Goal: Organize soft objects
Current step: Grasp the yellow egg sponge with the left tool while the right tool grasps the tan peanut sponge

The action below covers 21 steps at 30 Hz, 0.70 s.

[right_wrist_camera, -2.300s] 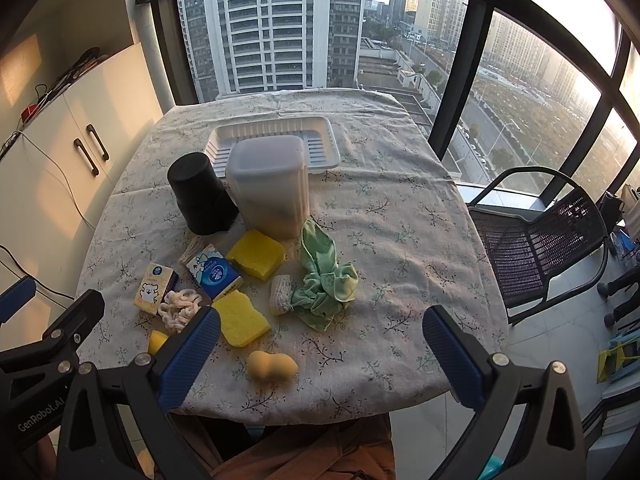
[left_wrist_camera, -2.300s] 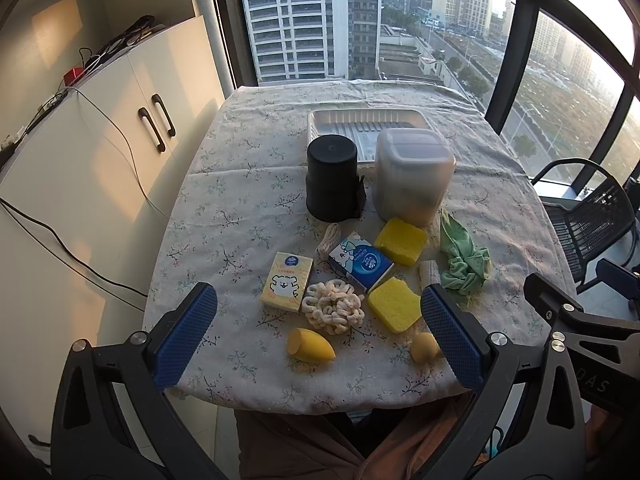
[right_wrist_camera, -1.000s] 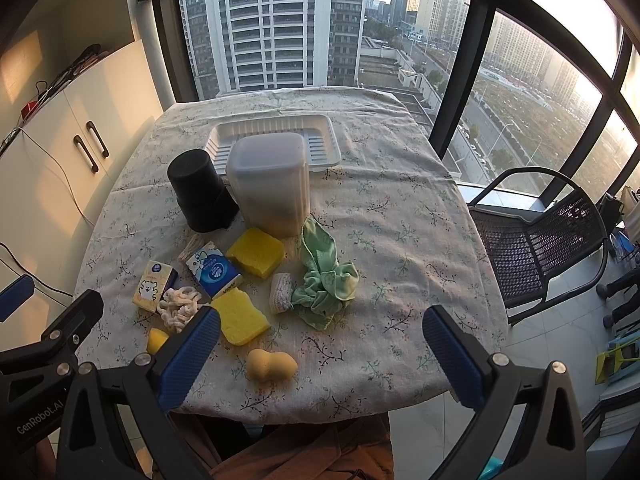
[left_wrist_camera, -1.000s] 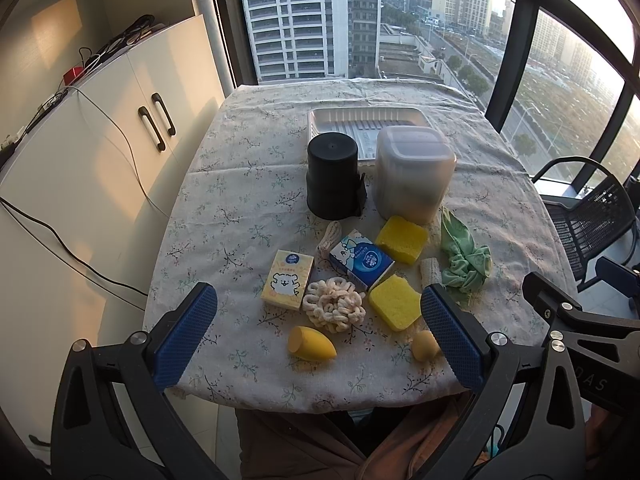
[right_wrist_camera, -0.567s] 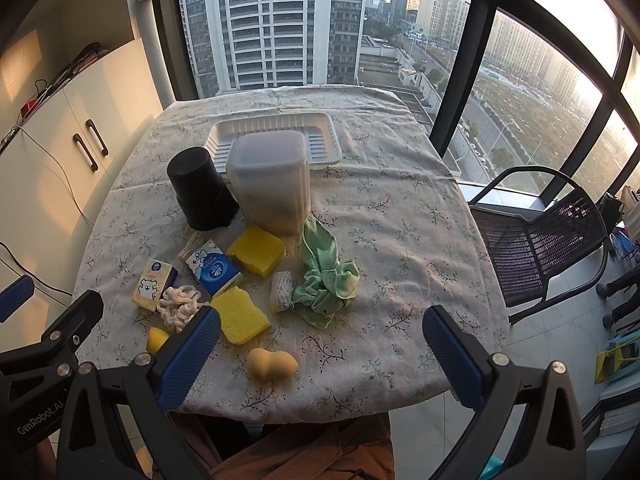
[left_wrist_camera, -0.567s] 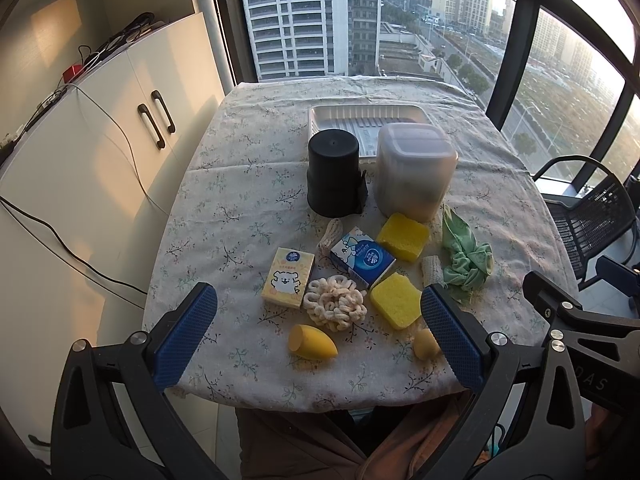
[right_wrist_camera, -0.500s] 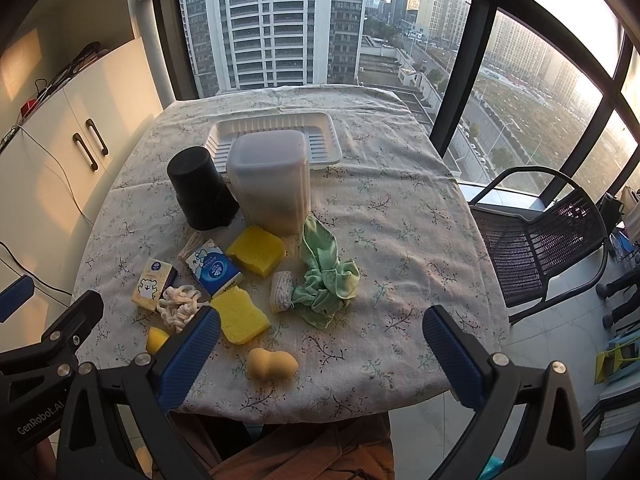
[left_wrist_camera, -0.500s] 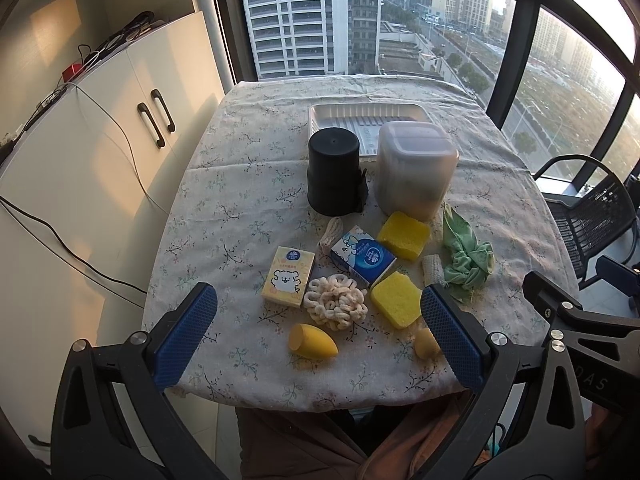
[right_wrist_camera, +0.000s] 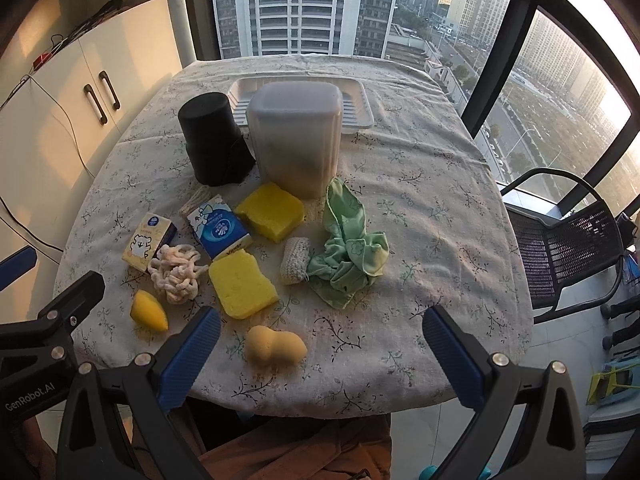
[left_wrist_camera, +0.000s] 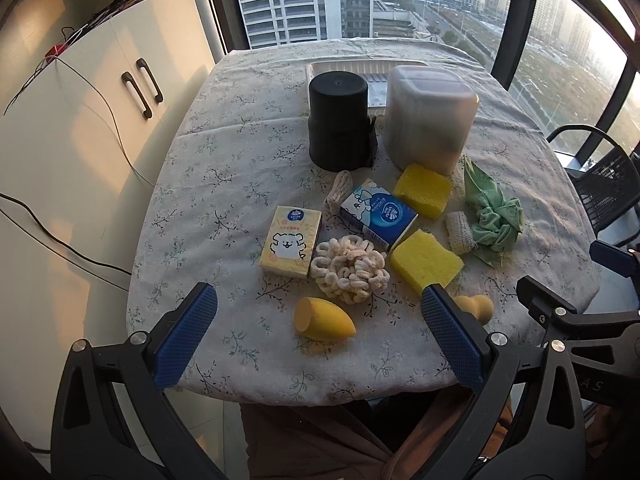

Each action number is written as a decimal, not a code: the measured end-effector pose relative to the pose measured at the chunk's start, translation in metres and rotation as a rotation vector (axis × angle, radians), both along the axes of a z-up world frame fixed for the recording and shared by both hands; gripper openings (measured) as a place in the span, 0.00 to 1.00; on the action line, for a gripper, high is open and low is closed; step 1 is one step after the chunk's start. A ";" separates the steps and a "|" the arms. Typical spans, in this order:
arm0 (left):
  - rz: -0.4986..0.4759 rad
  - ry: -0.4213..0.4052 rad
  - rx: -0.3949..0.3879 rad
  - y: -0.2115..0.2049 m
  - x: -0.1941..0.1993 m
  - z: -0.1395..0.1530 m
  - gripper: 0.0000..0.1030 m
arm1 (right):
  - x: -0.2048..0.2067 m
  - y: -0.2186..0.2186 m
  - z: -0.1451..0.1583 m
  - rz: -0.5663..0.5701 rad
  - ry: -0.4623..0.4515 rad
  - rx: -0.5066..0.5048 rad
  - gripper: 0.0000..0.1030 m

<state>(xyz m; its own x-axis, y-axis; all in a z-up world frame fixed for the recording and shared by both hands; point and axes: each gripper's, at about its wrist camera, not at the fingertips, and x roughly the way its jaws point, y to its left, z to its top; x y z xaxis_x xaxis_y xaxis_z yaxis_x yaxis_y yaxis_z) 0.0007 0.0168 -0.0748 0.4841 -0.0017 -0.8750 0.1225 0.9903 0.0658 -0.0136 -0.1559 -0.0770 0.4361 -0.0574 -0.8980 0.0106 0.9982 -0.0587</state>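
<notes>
Nothing moved since earlier: left gripper (left_wrist_camera: 318, 330) and right gripper (right_wrist_camera: 320, 338) hover wide open, empty; sorting unstarted.

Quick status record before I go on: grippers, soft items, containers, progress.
left gripper: open, holds nothing
right gripper: open, holds nothing
soft items: two yellow sponges, green cloth, knotted rope, all loose on the tablecloth
containers: white tray, black container and frosted tub, both upside down
progress: nothing sorted yet
</notes>
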 end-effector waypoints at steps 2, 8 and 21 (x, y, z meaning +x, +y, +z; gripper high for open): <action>-0.003 0.039 -0.003 0.001 0.002 -0.016 1.00 | 0.001 0.004 -0.019 0.008 0.042 -0.029 1.00; 0.006 0.136 -0.017 0.009 0.004 -0.065 1.00 | 0.000 0.013 -0.066 0.058 0.107 -0.051 1.00; 0.046 0.147 -0.057 0.025 0.016 -0.110 1.00 | 0.011 0.014 -0.113 0.100 0.128 0.059 0.90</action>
